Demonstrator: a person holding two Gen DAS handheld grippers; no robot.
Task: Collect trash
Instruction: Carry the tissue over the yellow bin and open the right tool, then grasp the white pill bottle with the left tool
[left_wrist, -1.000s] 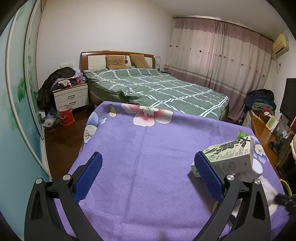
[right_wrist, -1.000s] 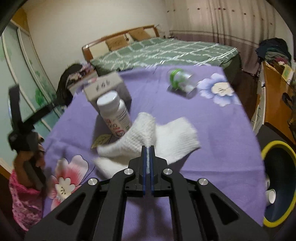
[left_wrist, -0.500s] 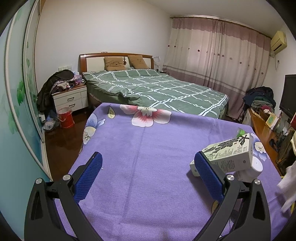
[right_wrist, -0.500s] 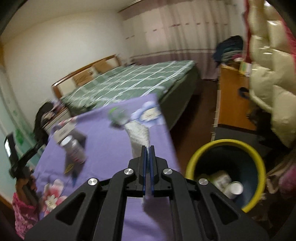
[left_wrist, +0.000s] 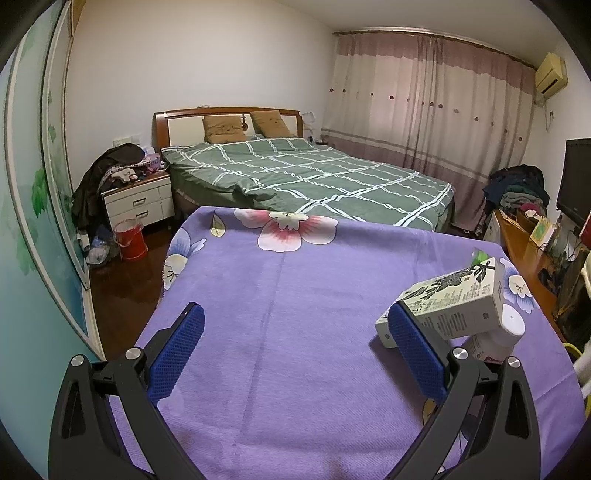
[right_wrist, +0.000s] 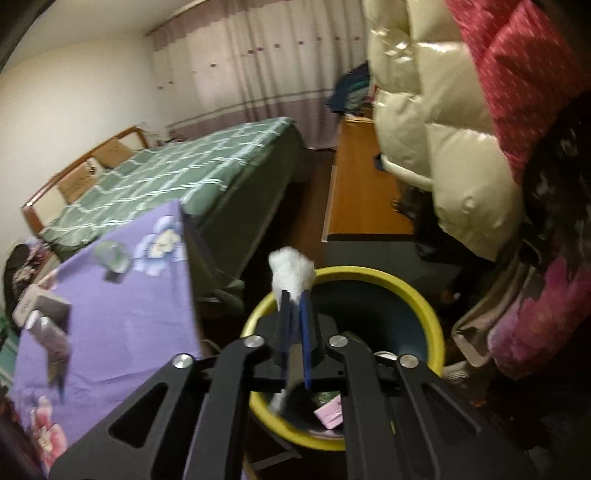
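Fingers of the right gripper (right_wrist: 294, 295) are opening, fluffy white tissue (right_wrist: 291, 274) between them above the round yellow-rimmed bin (right_wrist: 430, 317); left gripper (left_wrist: 295, 325) gapes wide, empty, over the woven purple cloth (left_wrist: 295, 295).

The left gripper (left_wrist: 291, 354) is hanging with its jaws spread wide, pointing gently downward, nothing between its blue pads (left_wrist: 177, 349). The right gripper (right_wrist: 293, 299) is tilting downward, its narrow jaws just opening, with a white wad (right_wrist: 290, 273) between the fingertips
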